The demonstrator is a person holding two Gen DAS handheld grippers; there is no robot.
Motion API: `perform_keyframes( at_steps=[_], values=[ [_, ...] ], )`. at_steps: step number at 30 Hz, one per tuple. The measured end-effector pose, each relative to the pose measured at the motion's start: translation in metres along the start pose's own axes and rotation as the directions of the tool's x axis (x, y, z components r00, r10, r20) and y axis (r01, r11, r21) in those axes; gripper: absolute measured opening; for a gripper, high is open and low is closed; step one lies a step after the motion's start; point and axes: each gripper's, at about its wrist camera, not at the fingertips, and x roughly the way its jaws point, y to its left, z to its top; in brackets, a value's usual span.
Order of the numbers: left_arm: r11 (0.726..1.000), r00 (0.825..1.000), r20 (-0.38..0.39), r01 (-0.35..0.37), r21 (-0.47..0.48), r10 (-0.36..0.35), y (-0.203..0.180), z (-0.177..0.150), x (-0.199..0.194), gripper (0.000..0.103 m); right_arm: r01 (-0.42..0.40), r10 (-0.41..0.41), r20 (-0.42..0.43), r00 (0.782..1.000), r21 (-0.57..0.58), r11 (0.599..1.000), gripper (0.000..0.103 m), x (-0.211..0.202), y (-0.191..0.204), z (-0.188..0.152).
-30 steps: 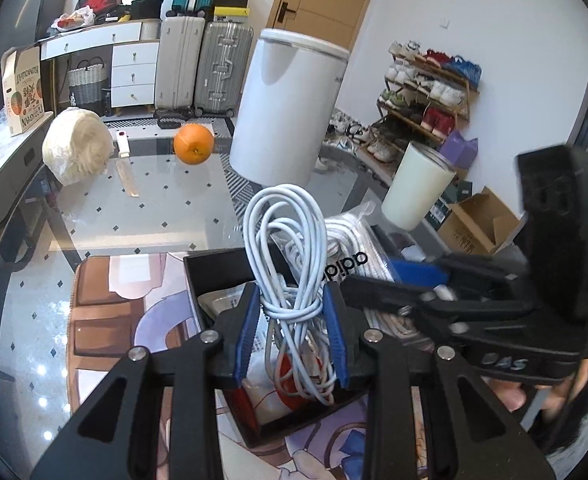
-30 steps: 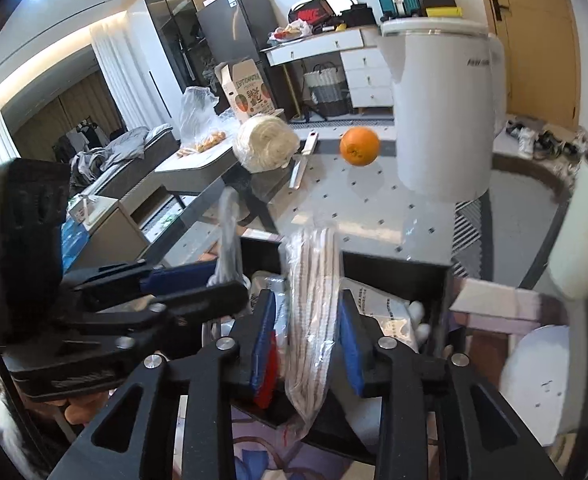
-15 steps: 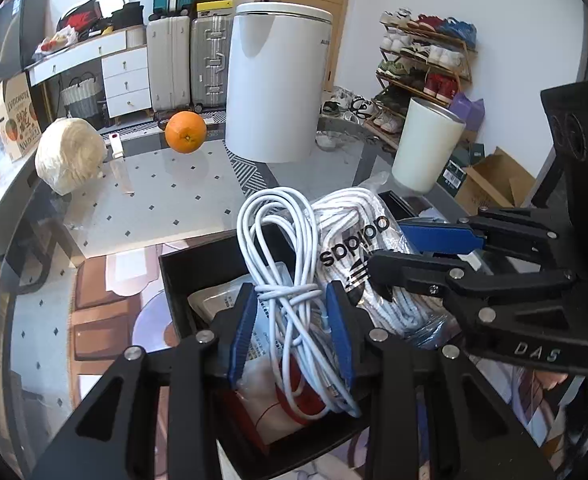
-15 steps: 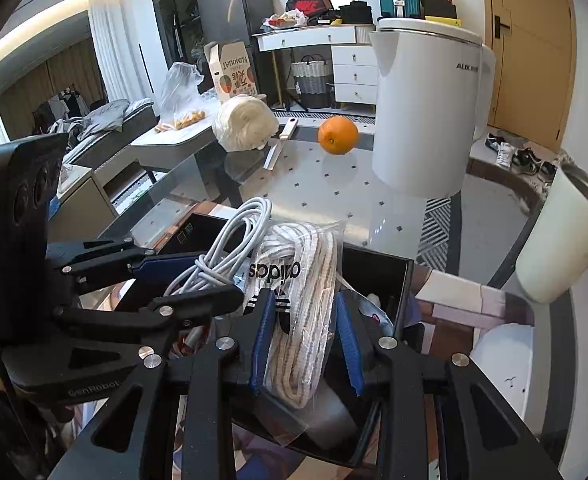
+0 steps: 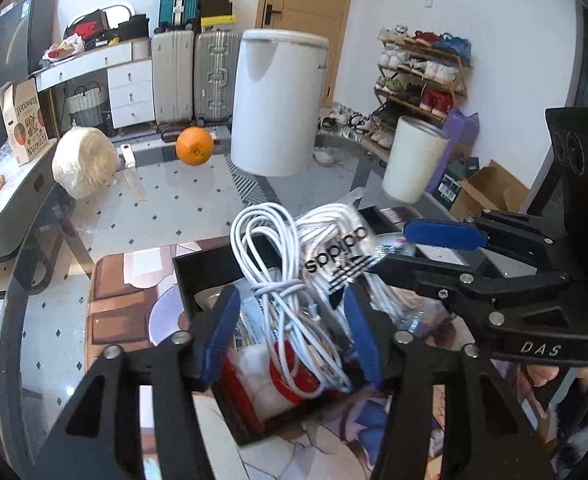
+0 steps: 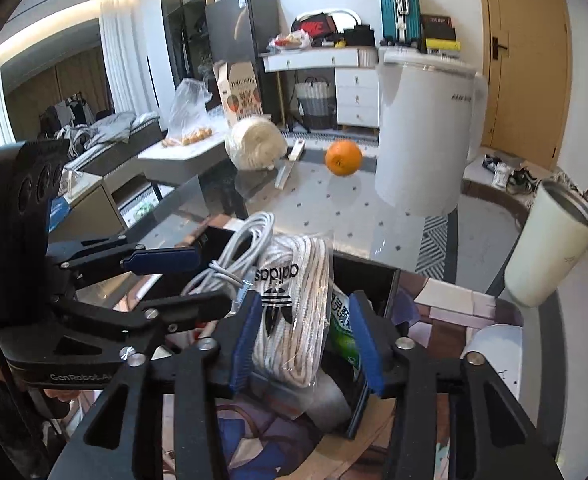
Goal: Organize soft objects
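Left wrist view first: my left tongs (image 5: 292, 332) are opening, and the blue pads (image 5: 218, 334) stand apart from the white cable bundle (image 5: 282, 280) that lies between them. The pads do not press it, so it is let go. The bundle rests in the black box (image 5: 186, 268), on top of a red and white soft thing (image 5: 290, 372). Its loops stick up toward 12 o'clock from my tongs.

Just at 1 o'clock from the cable lies the bagged white rope (image 5: 333, 240), with a black logo on the bag. My right tongs (image 5: 425, 252) reach in from 3 o'clock next to it.

Right wrist view: my right tongs (image 6: 305, 340) are opening too. The bagged rope (image 6: 294, 312) sits between the pads. I cannot tell if the left pad (image 6: 242, 344) touches the bag; the other pad is clear of it, so the bag is not squeezed. The bag stands in the same black box (image 6: 373, 272), beside a green packet (image 6: 343, 332) at 3 o'clock. The cable bundle (image 6: 238, 252) is at 10 o'clock, and my left tongs (image 6: 182, 280) come in from 9 o'clock.

Farther out on the glass table (image 6: 333, 216) at 12 o'clock I see an orange (image 6: 343, 157), a white ball of yarn (image 6: 254, 149) and a big white bin (image 6: 423, 136). A white cup (image 6: 549, 244) stands at 2 o'clock.
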Motion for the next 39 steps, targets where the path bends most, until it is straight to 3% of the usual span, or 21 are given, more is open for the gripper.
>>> perform_keyframes(
  at_steps=[2,4,6,10,12,21,25,39],
  values=[
    [1.000,1.000,0.014,-0.006,0.000,0.006,-0.002,-0.001,-0.009,0.060,0.010,-0.010,0.019,1.000,-0.002,1.000,0.054,-0.011,0.002,-0.003],
    [1.000,0.999,0.033,-0.014,-0.001,0.014,-0.004,-0.004,-0.018,0.067,0.021,-0.021,0.038,0.999,-0.005,1.000,0.067,-0.019,0.005,-0.007],
    [1.000,0.998,0.065,-0.023,-0.011,0.023,-0.005,-0.009,-0.028,0.088,0.026,-0.026,0.063,0.998,-0.003,1.000,0.082,-0.029,0.007,-0.012],
    [0.999,0.991,0.124,-0.041,-0.034,0.044,-0.004,-0.020,-0.048,0.100,0.036,-0.037,0.105,0.994,0.009,0.999,0.091,-0.045,0.009,-0.025],
    [0.997,0.985,0.157,-0.063,-0.047,0.069,-0.003,-0.026,-0.056,0.103,0.051,-0.051,0.118,0.992,0.010,0.999,0.101,-0.051,0.010,-0.031],
    [0.988,0.963,0.220,-0.152,-0.040,0.157,-0.003,-0.052,-0.055,0.103,0.049,-0.049,0.176,0.983,0.000,0.999,0.102,-0.058,0.019,-0.053],
    [0.981,0.944,0.264,-0.189,-0.051,0.196,-0.001,-0.059,-0.057,0.103,0.072,-0.064,0.190,0.980,-0.035,0.997,0.102,-0.059,0.026,-0.057],
    [0.968,0.926,0.282,-0.239,-0.074,0.250,0.007,-0.061,-0.053,0.103,0.062,-0.069,0.237,0.969,0.035,0.997,0.102,-0.044,0.016,-0.074]
  ],
)
